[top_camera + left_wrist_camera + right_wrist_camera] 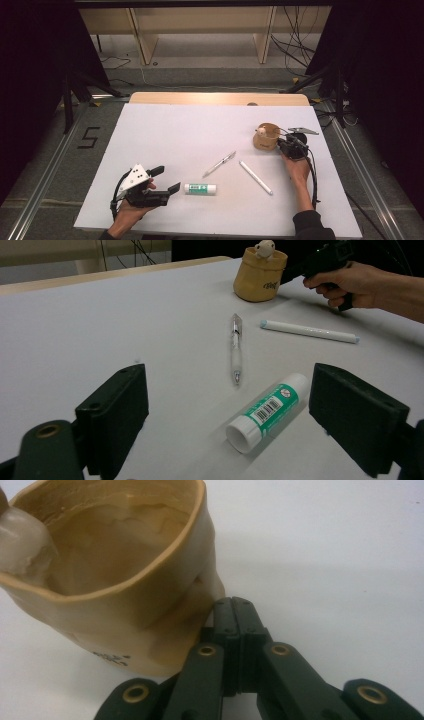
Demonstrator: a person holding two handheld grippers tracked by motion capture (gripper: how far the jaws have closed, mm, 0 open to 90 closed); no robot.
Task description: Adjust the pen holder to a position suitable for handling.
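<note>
With its 2 jaws pressed together and holding nothing, the right gripper [234, 610] rests its tips against the lower wall of the tan cup [125, 580], apparently nudging it. A low, slow, steady push should keep the cup from tipping. The left gripper [227, 405] waits wide open and empty, the glue stick [267, 410] lying just ahead between its jaws.

A black "5" [88, 137] is marked on the floor, left of frame. The glue stick [266, 410] bears a barcode; the cup's [260, 277] dark lettering is unreadable.
</note>
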